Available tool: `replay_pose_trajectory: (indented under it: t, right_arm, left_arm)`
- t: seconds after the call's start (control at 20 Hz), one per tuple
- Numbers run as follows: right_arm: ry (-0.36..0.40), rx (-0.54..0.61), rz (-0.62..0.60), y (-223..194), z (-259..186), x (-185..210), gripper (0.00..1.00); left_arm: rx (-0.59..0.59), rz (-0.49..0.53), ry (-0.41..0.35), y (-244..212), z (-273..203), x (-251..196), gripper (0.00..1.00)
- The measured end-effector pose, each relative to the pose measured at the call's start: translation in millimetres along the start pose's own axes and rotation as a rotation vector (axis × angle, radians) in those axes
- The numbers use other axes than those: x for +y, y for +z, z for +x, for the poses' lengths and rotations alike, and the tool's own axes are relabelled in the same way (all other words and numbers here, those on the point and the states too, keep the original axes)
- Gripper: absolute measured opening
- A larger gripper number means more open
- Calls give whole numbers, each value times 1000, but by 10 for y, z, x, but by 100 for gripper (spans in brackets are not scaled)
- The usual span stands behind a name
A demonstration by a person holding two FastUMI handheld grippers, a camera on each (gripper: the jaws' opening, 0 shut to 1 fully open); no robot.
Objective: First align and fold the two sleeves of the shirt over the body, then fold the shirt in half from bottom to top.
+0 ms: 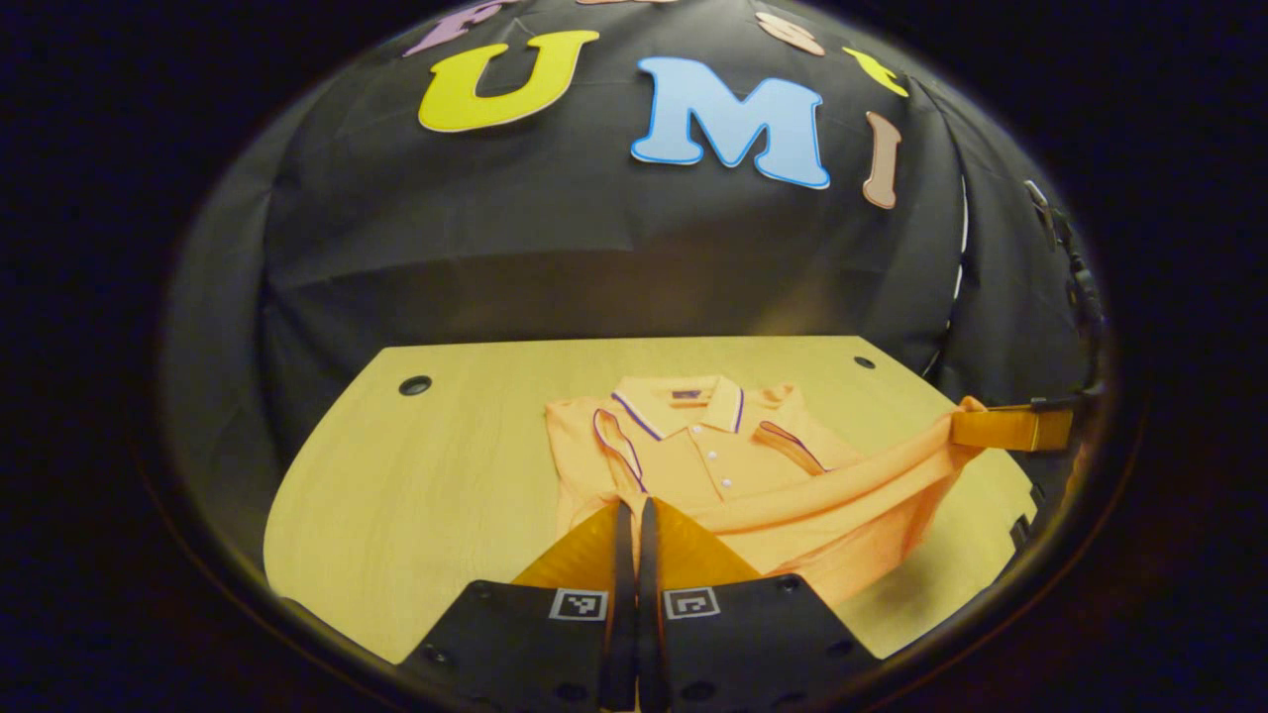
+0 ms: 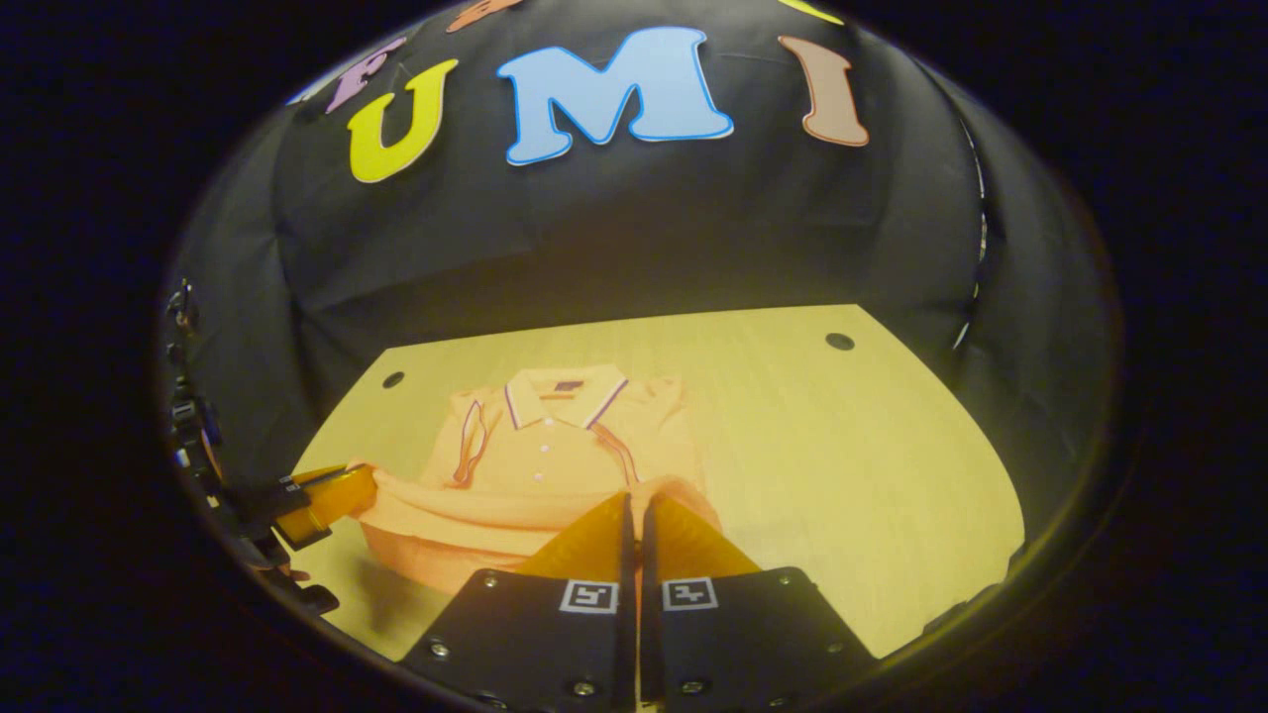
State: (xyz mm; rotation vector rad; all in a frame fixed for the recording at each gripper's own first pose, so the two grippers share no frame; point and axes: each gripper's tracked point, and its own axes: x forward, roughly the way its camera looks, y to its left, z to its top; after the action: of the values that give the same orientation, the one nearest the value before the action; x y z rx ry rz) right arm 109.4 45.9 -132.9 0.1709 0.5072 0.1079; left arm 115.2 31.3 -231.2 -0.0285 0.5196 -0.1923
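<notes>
**foldfan22:** Where's this one at, progress-wise?

**benchwatcher:** Looks like the final stage to me. The orange polo shirt point(image 1: 728, 465) lies in the lower middle of the left gripper view on the wooden worktop point(image 1: 436, 475), collar toward the booth wall. Both sleeves sit folded in over the chest, their striped cuffs on either side of the button placket, so I'd call the sleeve part done. What's left is the bottom-to-top fold, and that seems to be underway: the hem is lifted off the worktop and strung between the two corners.

**foldfan22:** So both grippers have cloth?

**benchwatcher:** Yep. The left hand-held gripper point(image 1: 631, 510) has its fingers pressed together with the near hem corner pinched between them, bottom centre of its view. The right hand-held gripper point(image 2: 634, 505) is the same story in its own view, fingers closed on the other hem corner. You can also spot the right one at the right edge of the left gripper view with fabric trailing from it.

**foldfan22:** Counts?

**benchwatcher:** One shirt, two sleeves, two grippers, one worktop. I count three white buttons on the placket and two dark round holes near the worktop's far corners.
</notes>
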Motion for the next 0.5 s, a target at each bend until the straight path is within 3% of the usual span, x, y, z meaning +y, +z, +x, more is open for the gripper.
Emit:
replay_pose_trajectory:
  t: [0.5]
  right_arm:
    - [-90,35,-31,465,1082,-4,2]
  left_arm:
    - [-1,-12,-35,401,1221,355,7]
